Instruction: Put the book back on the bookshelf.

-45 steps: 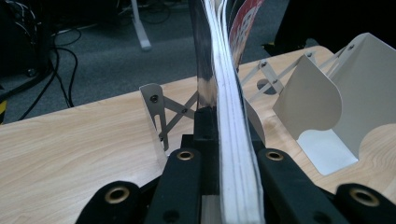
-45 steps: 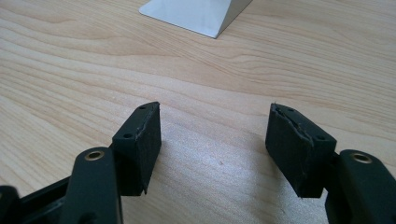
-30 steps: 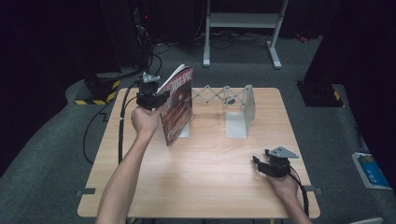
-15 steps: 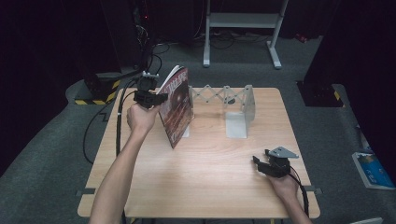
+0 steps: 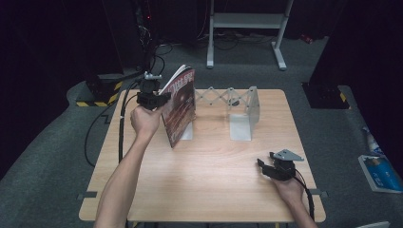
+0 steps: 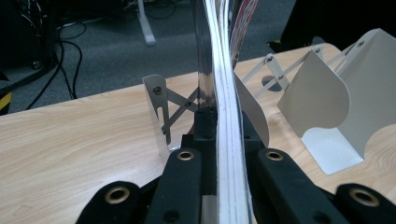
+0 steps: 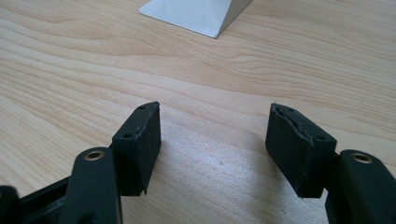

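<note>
We see the left gripper [image 5: 161, 99] clamped on the magazine's [image 5: 180, 107] edge, holding it upright at the expanding rack's [image 5: 237, 102] left end; right gripper [image 5: 262, 166] rests on the table [image 5: 214, 180], jaws apart, nothing between them.

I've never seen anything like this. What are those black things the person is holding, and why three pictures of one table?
No robot here: a person holds a hand-worked claw in each hand. The high view looks down on the wooden table; the other two pictures come from small cameras riding on each claw.

The left claw is shut on a magazine, holding it upright on its edge beside the white expanding book rack. In the left gripper view you look along the black jaws at the magazine's page edges pinched between them.

The right claw rests near the table's front right, jaws open, nothing between them.
</note>
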Motion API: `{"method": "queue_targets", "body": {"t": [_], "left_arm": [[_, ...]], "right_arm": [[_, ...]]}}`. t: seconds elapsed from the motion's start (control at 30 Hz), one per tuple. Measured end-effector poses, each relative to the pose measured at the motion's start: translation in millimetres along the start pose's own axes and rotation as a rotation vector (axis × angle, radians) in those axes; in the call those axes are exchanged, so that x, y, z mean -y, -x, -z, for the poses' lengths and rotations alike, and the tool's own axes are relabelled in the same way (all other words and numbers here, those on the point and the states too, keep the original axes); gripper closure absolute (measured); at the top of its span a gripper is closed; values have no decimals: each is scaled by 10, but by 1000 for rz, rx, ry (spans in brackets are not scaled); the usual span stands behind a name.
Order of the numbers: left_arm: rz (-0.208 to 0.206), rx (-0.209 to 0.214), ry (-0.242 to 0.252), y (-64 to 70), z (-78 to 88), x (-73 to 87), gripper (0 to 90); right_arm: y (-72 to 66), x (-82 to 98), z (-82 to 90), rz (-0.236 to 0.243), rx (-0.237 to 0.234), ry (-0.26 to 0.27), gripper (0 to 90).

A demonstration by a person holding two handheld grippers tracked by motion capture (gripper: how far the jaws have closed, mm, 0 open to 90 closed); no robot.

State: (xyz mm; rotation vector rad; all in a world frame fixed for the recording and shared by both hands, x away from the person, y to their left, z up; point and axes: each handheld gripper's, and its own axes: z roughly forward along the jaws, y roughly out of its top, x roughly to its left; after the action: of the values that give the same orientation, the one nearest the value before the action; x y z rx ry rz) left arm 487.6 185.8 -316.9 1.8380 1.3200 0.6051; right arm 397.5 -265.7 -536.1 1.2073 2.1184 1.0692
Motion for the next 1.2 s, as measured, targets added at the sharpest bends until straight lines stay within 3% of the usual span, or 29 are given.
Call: {"method": "queue_targets", "body": {"t": [0.17,0.43,0.8,1.2], "left_arm": [[14,4,17,-4,-15,25,840],[20,4,4,-2,-24,35,830],[65,7,-23,-136,8,51,808],[83,-16,-36,-228,-6,63,762]], "right_arm": [[0,0,0,0,0,0,359],[0,0,0,0,0,0,359],[0,0,0,0,0,0,359],[-1,1,1,0,0,-2,359]]}}
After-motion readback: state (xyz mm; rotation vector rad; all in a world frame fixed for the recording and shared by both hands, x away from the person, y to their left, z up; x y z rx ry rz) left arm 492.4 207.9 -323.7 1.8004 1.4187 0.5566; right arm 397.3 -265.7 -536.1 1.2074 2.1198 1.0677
